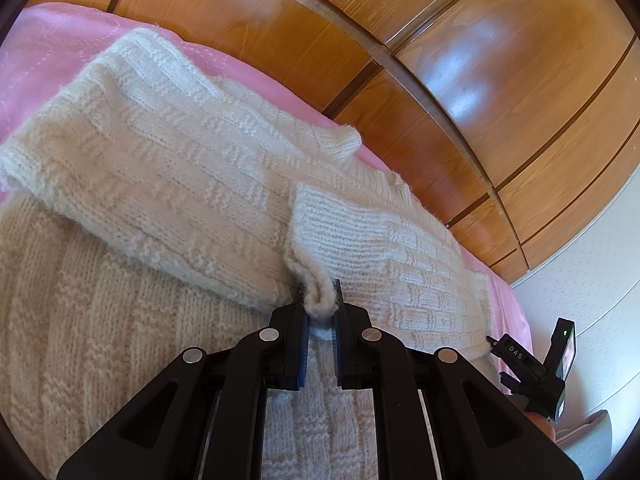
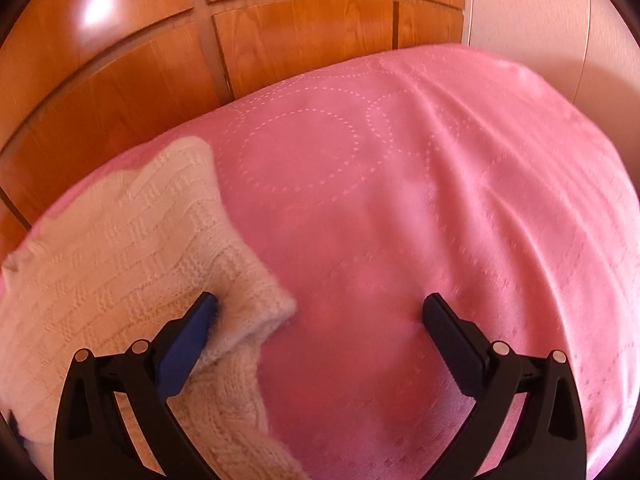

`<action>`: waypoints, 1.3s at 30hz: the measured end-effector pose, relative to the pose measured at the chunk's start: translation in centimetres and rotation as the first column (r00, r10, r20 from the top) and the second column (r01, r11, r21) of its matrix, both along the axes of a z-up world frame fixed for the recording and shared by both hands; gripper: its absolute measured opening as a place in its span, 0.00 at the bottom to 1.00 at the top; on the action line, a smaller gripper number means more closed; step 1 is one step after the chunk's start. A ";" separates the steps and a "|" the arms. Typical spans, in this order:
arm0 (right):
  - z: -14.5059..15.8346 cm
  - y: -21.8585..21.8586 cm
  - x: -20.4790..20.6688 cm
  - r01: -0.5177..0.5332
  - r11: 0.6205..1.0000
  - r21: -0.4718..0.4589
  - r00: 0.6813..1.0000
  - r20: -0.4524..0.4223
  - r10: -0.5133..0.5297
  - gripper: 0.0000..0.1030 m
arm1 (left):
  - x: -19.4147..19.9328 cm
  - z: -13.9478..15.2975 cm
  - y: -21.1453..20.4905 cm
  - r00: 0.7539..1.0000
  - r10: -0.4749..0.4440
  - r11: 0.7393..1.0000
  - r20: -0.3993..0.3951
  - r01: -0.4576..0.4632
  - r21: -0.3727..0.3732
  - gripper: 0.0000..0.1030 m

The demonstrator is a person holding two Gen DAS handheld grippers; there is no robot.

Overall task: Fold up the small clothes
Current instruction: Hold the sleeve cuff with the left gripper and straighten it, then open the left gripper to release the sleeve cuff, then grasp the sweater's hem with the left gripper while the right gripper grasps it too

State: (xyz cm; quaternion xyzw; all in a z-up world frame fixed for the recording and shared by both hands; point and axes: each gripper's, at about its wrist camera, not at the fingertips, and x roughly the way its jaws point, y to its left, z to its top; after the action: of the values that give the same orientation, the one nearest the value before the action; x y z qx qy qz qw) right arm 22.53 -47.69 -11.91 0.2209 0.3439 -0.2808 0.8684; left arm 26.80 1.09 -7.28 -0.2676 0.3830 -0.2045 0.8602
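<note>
Left wrist view: the left gripper (image 1: 320, 320) pinches a sleeve cuff (image 1: 318, 296) of the cream sweater (image 1: 168, 168), already partly folded on the pink bedspread (image 1: 44, 56).

Right wrist view: the right gripper (image 2: 320, 312) is spread wide and holds nothing, one finger resting on the sweater; folding looks roughly midway.

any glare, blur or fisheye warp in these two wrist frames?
Left wrist: bright window glare on the glossy wooden wardrobe panels, their seams bowed by the fisheye, dark vignette at the corners. Right wrist: softer overall, cream knitted sweater edge smeared, pink quilted bedspread evenly lit.
</note>
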 end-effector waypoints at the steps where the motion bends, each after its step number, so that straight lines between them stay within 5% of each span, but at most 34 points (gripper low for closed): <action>1: 0.0 -0.2 0.0 -0.001 1.000 0.006 1.000 0.007 0.001 0.98 | -0.2 0.2 -0.1 1.000 0.005 1.000 0.004 -0.005 0.014 0.10; 4: -0.2 -0.8 -1.3 -0.009 0.998 0.057 0.996 0.086 0.004 0.98 | -1.3 1.1 -0.8 0.999 0.014 0.997 0.029 -0.016 0.081 0.24; 7: -0.6 -1.9 -3.5 -0.006 0.989 0.148 0.978 0.208 -0.025 0.98 | -3.2 1.8 -1.2 0.999 0.012 0.991 0.049 -0.019 0.131 0.72; 8: -0.7 -2.1 -4.3 -0.005 0.985 0.170 0.971 0.238 -0.036 0.98 | -4.0 2.1 -1.1 0.998 0.031 0.988 0.061 -0.039 0.147 0.77; 16: -0.9 -1.6 -9.5 -0.147 0.956 0.254 0.934 0.354 0.049 0.98 | -8.7 1.8 2.2 0.990 0.140 0.987 0.028 -0.142 0.080 0.81; 28: -1.7 -0.4 -15.4 -0.487 0.821 0.299 0.822 0.474 0.315 0.98 | -14.4 2.2 2.5 0.995 0.090 0.979 0.038 -0.095 0.180 0.91; 35: -1.9 0.3 -19.5 -0.552 0.771 0.318 0.774 0.540 0.331 0.98 | -17.0 2.6 4.0 0.996 0.072 0.964 0.045 -0.081 0.252 0.91; 39: -2.1 0.8 -21.1 -0.595 0.734 0.328 0.749 0.558 0.358 0.81 | -18.3 2.6 6.5 0.990 0.121 0.957 0.074 -0.136 0.256 0.91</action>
State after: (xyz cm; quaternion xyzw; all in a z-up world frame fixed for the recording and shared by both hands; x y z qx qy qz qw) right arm 1.42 -46.86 -14.04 0.3926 0.2338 0.1154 0.8820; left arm 8.45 7.57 -4.64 -0.1705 0.3636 -0.1038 0.9099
